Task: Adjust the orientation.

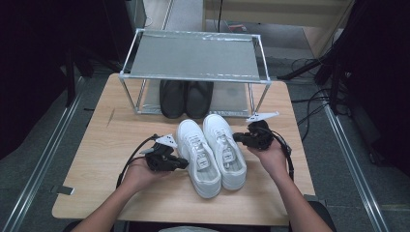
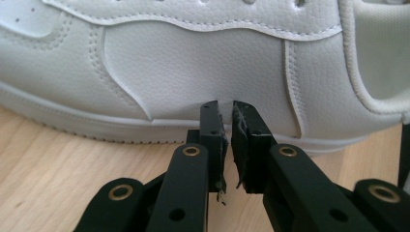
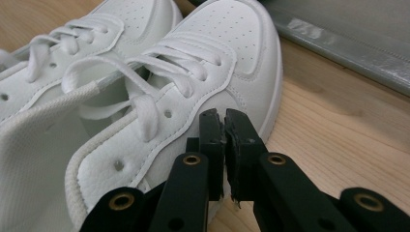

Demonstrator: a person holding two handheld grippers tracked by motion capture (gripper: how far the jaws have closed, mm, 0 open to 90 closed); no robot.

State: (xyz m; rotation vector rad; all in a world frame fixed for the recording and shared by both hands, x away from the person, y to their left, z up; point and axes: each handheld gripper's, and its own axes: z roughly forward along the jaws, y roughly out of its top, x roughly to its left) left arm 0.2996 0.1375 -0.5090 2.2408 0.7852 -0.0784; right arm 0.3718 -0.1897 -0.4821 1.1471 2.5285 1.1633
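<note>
The left gripper [image 2: 225, 108], jaws nearly together with nothing between them, noses at the outer side of the left white leather sneaker [image 1: 199, 154]. The right gripper [image 3: 223, 115], jaws pressed together and empty, sits against the outer side of the right white leather sneaker [image 1: 225, 147]. Both sneakers lie side by side on the wooden table [image 1: 96, 159], toes towards the silver metal shoe rack [image 1: 193, 55], whose lower shelf holds a pair of black leather shoes [image 1: 186, 98].

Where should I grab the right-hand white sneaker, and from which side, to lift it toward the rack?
Grip the right white sneaker at its padded collar rim beside the laces, coming from its outer side, where the right gripper sits with jaws closed. The left white sneaker sits close against its inner side, so access looks poor there. The open collar gives an edge thin enough to pinch; the smooth side wall likely would not.
</note>
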